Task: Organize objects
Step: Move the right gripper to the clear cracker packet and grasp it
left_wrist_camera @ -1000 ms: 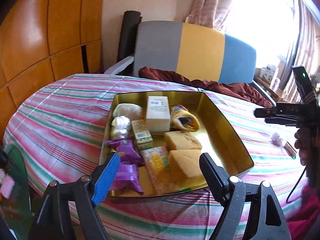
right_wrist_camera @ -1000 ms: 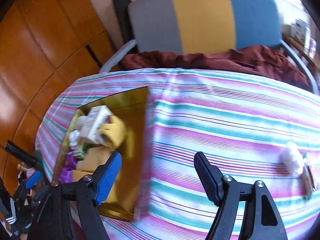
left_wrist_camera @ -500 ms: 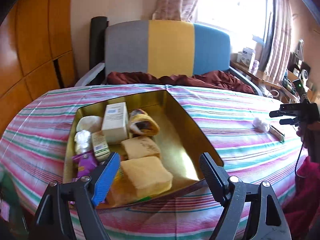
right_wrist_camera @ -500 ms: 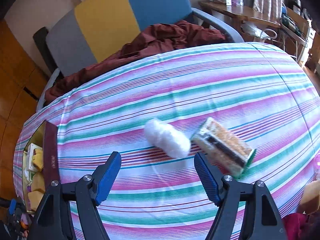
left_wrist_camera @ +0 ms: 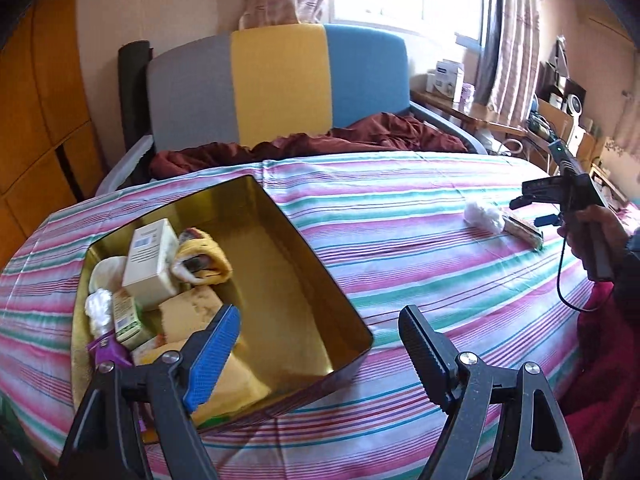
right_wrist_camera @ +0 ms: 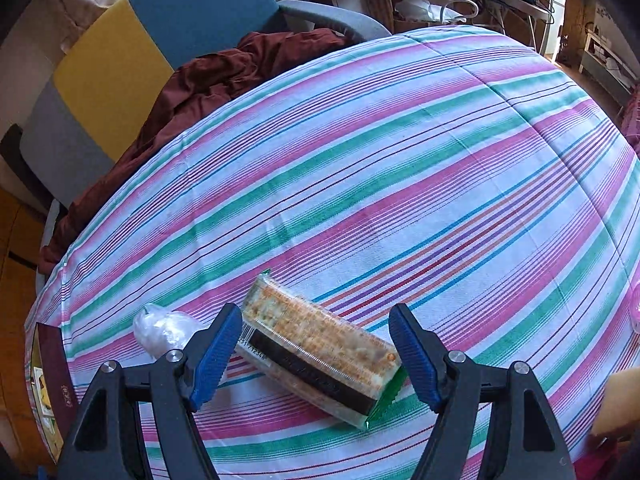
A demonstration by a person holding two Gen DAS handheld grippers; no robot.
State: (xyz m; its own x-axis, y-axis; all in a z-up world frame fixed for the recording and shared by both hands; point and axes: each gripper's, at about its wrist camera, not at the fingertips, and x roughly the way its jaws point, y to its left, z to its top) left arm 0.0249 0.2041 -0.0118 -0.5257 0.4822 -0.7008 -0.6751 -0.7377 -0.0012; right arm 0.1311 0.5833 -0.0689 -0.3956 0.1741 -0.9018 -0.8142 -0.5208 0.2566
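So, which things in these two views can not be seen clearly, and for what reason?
- Left wrist view: the purple packet and the yellow sponges in the gold tin are partly hidden by the left gripper.
- Right wrist view: the gold tin is cut off by the left edge; its contents are too small to tell.
- Right wrist view: the white bag sits partly behind the right gripper.
- The snack bar label is too blurred to read.

A home living room: a grey, yellow and blue upholstered sofa (left_wrist_camera: pixel 280 84), pink patterned curtains (left_wrist_camera: pixel 508 36) at the far window, a striped tablecloth (right_wrist_camera: pixel 400 184).
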